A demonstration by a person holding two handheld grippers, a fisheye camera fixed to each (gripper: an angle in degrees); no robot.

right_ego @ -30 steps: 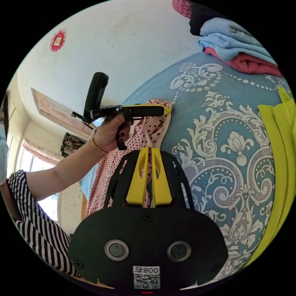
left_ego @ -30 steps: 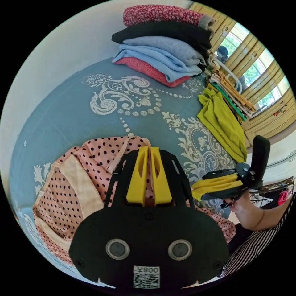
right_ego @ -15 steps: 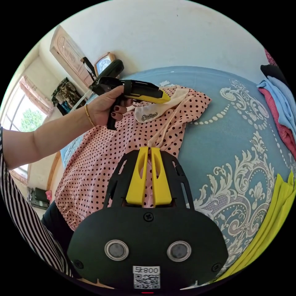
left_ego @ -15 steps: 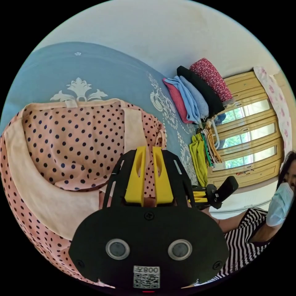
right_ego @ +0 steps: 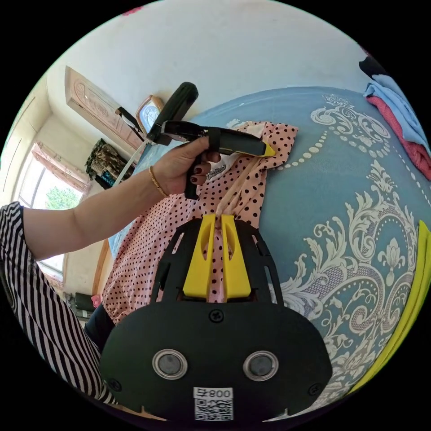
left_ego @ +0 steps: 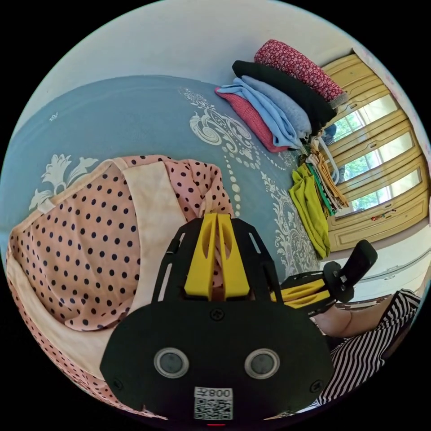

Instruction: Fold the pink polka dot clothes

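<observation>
While one pink polka dot garment lies flat, left gripper and right gripper each pinch it.

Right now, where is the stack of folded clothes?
In the left gripper view the stack of folded clothes sits at the upper right, on the blue patterned bedspread against the wall, just above the yellow-green cloth.

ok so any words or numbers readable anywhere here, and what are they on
Nothing can be quoted with confidence.
Left sticker on the left tool: square code and a short string, not clear enough.
Right sticker on the right tool: likewise.
Neck label in the polka dot shirt: cursive writing, too small.
Wall clock: blurred.
</observation>
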